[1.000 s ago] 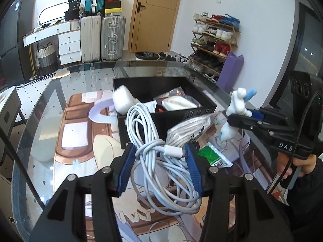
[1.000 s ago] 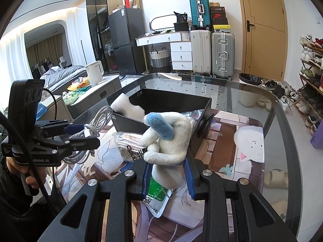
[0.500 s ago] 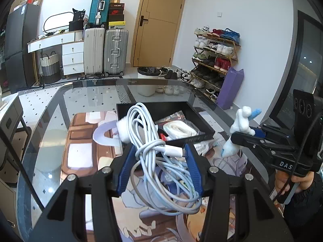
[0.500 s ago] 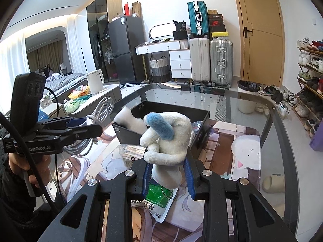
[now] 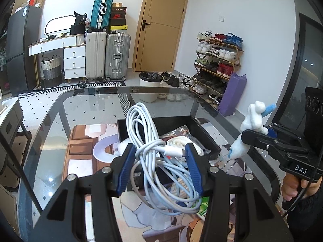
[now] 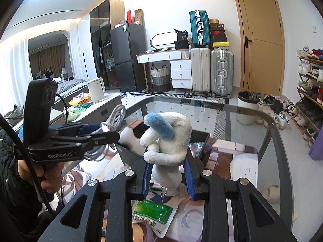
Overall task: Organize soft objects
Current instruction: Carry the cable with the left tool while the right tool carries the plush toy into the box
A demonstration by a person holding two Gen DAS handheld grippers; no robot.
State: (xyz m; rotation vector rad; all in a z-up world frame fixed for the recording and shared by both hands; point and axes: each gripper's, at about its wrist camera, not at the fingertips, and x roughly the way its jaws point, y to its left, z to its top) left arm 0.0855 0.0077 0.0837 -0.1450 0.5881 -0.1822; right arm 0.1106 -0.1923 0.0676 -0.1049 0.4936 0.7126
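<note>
Both hand-held grippers carry a soft thing above the tabletop, not yet put away.

In the left wrist view, the left hand-held gripper (image 5: 160, 166) is closed on a bundled white cable (image 5: 159, 157), held near, above the black box (image 5: 203, 131). The box already holds a white rope and a shiny bag, so part of the work seems done. At right, the other tool shows "DAS". In the right wrist view, the right hand-held gripper (image 6: 167, 176) is closed on a white plush toy (image 6: 169, 141) with a blue ear. A green packet (image 6: 153, 213) lies on the tabletop (image 6: 252, 121), probably left to sort. At left reads "GenRobot.AI".
</note>
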